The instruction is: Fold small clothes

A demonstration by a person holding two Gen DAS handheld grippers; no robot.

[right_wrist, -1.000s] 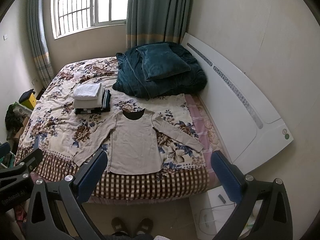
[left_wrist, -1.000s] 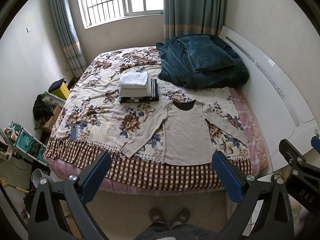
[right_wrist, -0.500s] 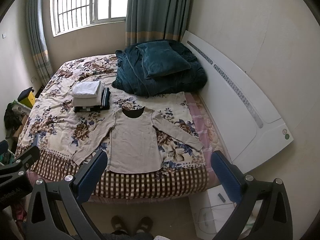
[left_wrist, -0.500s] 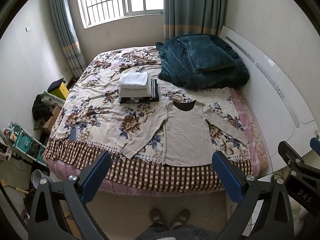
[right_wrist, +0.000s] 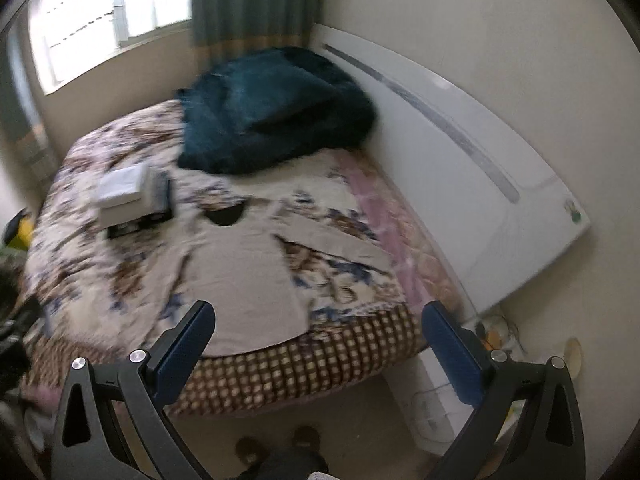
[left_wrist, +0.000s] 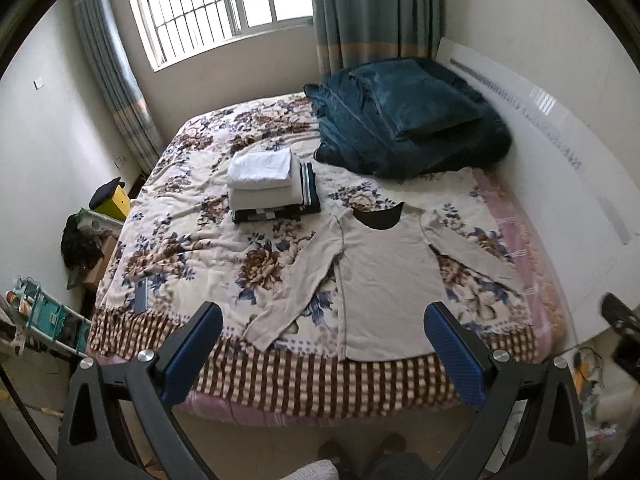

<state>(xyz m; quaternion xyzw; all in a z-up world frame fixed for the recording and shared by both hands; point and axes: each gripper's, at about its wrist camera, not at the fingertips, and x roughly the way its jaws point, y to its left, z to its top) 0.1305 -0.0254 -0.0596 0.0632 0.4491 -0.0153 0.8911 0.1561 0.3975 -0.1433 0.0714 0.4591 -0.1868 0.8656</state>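
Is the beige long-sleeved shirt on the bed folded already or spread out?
Spread out: the beige long-sleeved shirt lies flat, both sleeves angled outward, nothing folded over.

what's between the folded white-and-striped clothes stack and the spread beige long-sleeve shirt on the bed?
Only bare floral bedspread separates the folded stack from the beige long-sleeve shirt; nothing lies between them. The left wrist view shows it clearly.
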